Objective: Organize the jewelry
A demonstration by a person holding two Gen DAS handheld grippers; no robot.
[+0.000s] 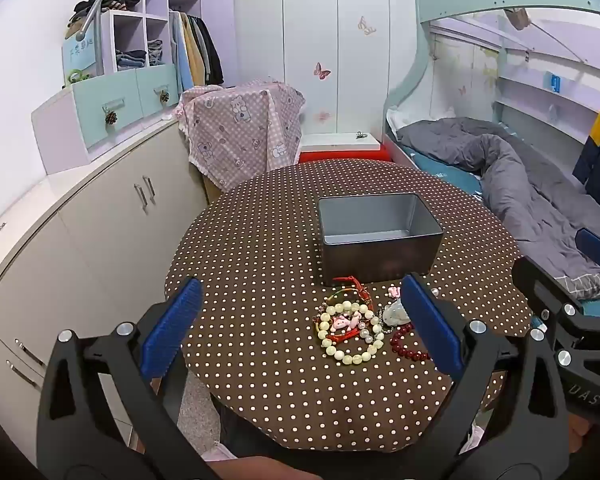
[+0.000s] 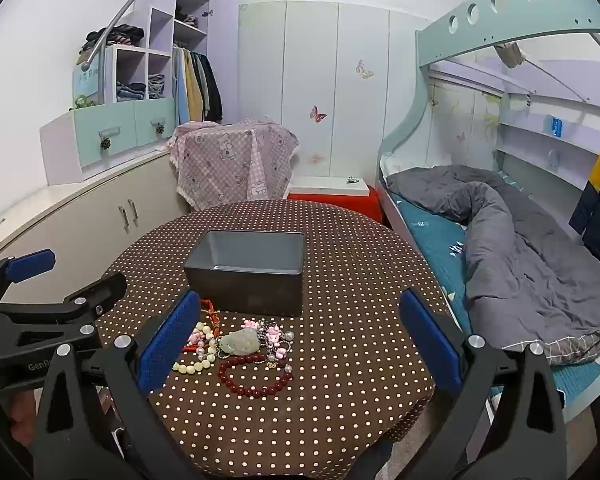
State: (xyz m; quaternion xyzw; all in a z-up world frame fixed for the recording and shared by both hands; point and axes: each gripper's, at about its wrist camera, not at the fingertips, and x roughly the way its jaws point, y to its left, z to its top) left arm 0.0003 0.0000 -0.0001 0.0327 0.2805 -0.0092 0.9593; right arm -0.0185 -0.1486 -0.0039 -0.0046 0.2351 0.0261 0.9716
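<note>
Both fisheye views are bright and evenly lit, seemingly from overhead, with soft shadows, sharp centres, strongly bowed edges, black vignetted corners and slight glare on the tin (image 1: 380,236) rim.

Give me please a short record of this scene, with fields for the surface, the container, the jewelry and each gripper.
surface: round table under a brown cloth with white dots
container: grey metal box, open top, nothing visible inside
jewelry: one tangled pile in front of the box, on the cloth
pieces seen: cream bead bracelet, dark red bead bracelet, pale green pendant, red cord bracelet, pink charms
left gripper: open, holds nothing, above the near edge
right gripper: open, holds nothing, pile lies between its fingers in view
</note>
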